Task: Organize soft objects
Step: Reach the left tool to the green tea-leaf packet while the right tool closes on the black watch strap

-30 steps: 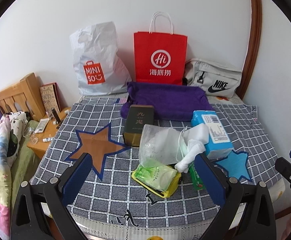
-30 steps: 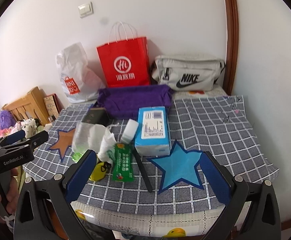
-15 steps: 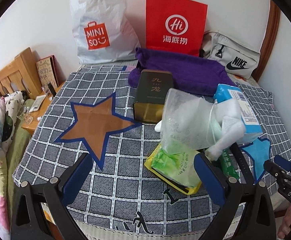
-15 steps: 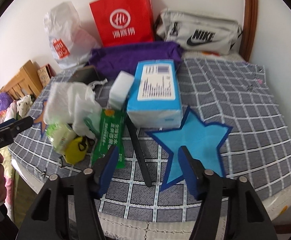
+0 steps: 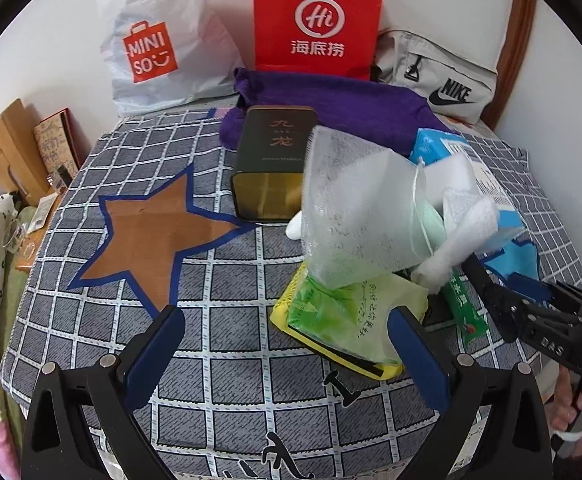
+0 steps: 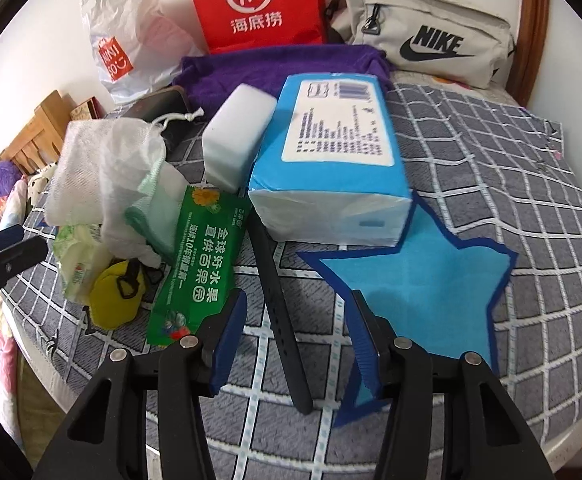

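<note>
On checked cloth (image 5: 227, 368) | mesh pouch (image 5: 355, 216): contents unclear | tin (image 5: 273, 168): closed

Left claw (image 5: 285, 344) agape, mesh pouch (image 5: 355, 208) atop green packet (image 5: 343, 312) (crumpled)

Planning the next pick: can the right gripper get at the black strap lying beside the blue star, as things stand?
Probably yes. The black strap lies bare on the checked cloth, running between the right gripper's jaws, which have just been closing but are not pressing on it. Nothing covers its near end; only its far end tucks under the blue tissue pack.
</note>
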A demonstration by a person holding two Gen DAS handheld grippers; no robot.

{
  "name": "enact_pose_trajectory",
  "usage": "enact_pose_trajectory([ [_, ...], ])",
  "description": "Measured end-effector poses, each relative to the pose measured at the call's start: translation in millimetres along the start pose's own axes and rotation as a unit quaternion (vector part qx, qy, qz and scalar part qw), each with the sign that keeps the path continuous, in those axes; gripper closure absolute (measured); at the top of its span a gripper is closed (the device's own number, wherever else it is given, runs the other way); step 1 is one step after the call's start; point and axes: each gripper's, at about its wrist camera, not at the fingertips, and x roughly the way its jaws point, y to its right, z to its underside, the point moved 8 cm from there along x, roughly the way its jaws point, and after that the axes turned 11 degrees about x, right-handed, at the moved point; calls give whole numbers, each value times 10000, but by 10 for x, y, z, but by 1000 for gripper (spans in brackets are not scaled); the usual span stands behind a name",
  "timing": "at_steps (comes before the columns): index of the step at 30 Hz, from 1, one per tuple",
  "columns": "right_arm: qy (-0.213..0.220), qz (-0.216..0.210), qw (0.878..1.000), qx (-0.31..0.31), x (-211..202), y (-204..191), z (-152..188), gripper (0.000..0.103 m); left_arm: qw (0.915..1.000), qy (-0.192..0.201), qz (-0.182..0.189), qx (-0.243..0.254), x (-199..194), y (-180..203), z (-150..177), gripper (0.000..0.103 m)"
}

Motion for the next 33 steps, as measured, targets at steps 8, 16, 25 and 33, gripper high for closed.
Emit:
enact_pose_trajectory([
  [8, -21, 87, 9998, -163, 208, -34, -26, 58, 9983, -72, 388, 432, 136, 229, 21, 1],
  [16, 124, 108, 9990, -425, 241, -84, -51, 76, 9975, -35, 505, 496, 249, 297, -37, 1],
  [25, 105, 224, 9981, -561, 169, -48, -20, 96, 9967, 21, 778, 241, 290, 216, -66, 37],
  [33, 135, 327, 9988, -332, 88, 145, -46, 96, 9988, -45, 473, -81, 164, -99, 0, 51],
])
